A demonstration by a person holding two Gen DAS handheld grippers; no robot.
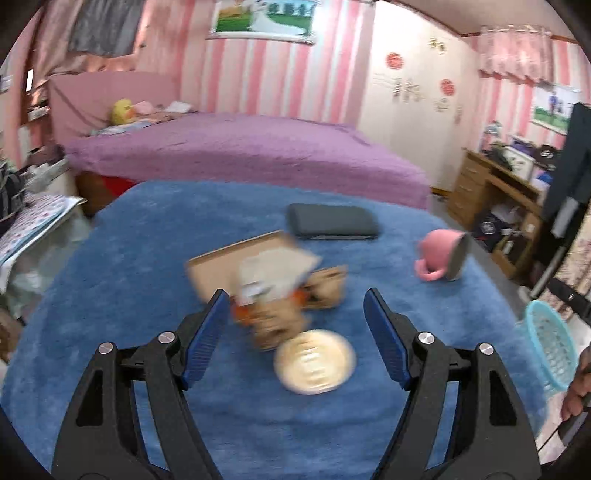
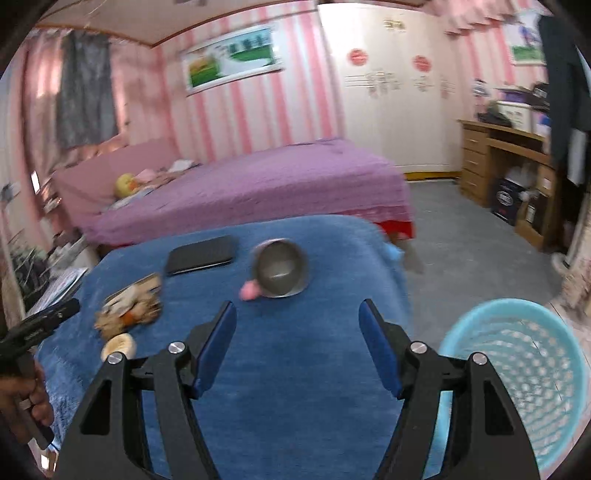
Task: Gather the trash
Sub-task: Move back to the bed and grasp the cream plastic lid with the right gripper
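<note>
My left hand-held gripper [image 1: 295, 317] spread, nothing pinched, over trash pile [image 1: 269, 284] and round lid [image 1: 314, 361] on blue worktop [image 1: 129, 258]. My right hand-held gripper [image 2: 297, 332] spread, empty. Turquoise basket [image 2: 524, 369] beside worktop.

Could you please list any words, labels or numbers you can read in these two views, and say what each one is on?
None can be read.
Snack packet: print blurred.
Red wardrobe stickers: too small.
Dark box under the desk: white marking too small.
Wall posters: no legible text.
</note>
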